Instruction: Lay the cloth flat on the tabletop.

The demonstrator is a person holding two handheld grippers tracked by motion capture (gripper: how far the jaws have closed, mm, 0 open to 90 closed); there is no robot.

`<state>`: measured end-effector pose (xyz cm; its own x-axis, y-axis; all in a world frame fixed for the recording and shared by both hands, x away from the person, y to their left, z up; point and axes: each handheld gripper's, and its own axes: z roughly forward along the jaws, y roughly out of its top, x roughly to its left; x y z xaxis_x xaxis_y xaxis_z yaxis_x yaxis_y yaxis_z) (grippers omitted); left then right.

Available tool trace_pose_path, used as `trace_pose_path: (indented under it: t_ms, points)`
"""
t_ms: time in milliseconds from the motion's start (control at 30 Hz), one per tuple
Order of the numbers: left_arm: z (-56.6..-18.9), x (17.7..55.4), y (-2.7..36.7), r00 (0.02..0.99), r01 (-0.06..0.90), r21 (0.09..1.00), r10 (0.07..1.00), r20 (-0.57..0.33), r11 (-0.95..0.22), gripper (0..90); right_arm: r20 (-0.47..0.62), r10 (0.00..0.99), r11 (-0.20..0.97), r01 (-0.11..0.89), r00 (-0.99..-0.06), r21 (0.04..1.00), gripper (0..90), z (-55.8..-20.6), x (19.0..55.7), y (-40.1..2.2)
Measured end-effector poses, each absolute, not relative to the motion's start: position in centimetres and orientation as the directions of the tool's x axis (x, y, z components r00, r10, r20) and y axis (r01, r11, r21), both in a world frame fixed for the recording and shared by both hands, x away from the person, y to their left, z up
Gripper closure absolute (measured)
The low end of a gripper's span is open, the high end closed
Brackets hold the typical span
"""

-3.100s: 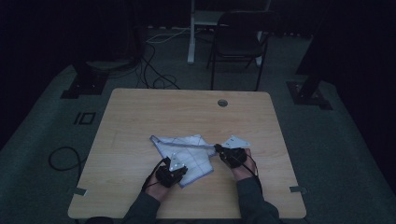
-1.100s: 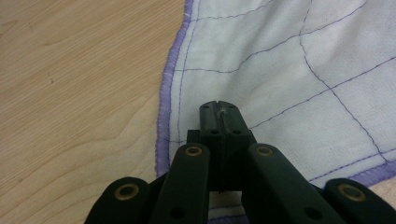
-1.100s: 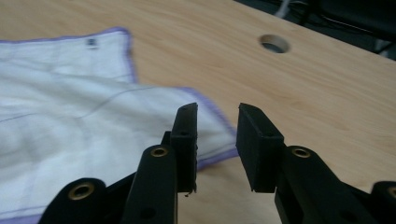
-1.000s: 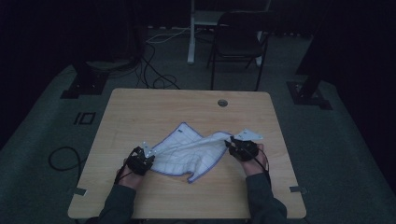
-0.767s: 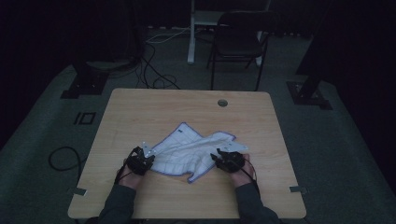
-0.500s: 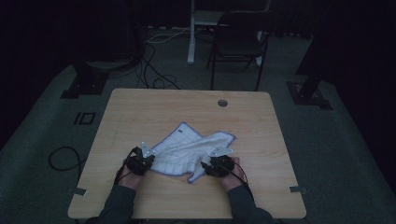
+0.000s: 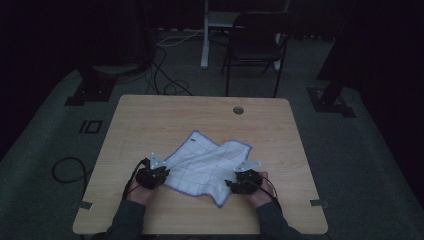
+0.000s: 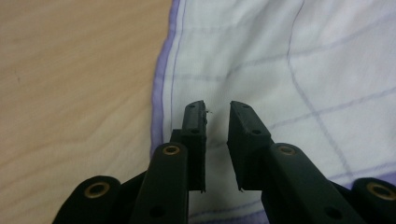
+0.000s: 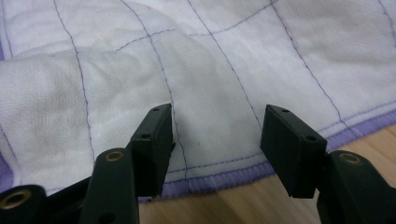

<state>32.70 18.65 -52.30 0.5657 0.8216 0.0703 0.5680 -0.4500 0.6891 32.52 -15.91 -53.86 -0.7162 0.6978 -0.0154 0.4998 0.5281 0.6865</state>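
From above: a white cloth [image 7: 206,167] with a purple border and a faint grid, spread on the near half of a wooden table [image 7: 150,120], one corner aimed at the far edge, another hanging toward the near edge. At the cloth's left corner, the left gripper [image 7: 152,177], held in a hand [image 7: 136,192]; at its right side, the right gripper [image 7: 241,183], held in the other hand [image 7: 261,194]. A grommet hole [image 7: 238,110] near the far edge of the table. Beyond the table, a dark chair [image 7: 255,47] and loose cables [image 7: 165,75] on the carpet.

Along the left gripper [image 8: 216,109]: jaws parted by a narrow gap, having just been opening, nothing pinched between the pads. Beneath and ahead, the cloth [image 8: 280,70], its purple hem running up the left of the jaws, bare table [image 8: 74,84] beyond that hem.

Along the right gripper [image 9: 217,123]: jaws wide apart, having just been opening, no hold on anything. In the gap, the cloth [image 9: 210,70], flat on the right, rumpled into a raised fold on the left, its purple hem crossing just beneath the jaws, table [image 9: 233,205] showing below.
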Motion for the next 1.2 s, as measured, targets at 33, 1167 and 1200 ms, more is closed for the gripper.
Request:
trace_pose_path:
  t_ms: [33,1167,1200]
  points:
    - [-52.0,32.8,18.5,0.565,0.562,0.696,0.822,0.073,-0.448,76.6,-0.015,0.695,0.530,0.498,-0.719,0.687,43.9,-53.9,32.4,-16.2]
    - [-53.3,40.3,15.2,0.579,0.557,0.669,0.808,0.113,-0.493,87.4,-0.020,0.737,0.500,0.526,-0.675,0.688,42.8,-53.9,32.4,-19.5]
    - [-53.3,40.0,15.4,0.578,0.558,0.671,0.809,0.109,-0.489,87.4,-0.023,0.746,0.494,0.530,-0.665,0.689,42.5,-53.9,32.5,-19.7]
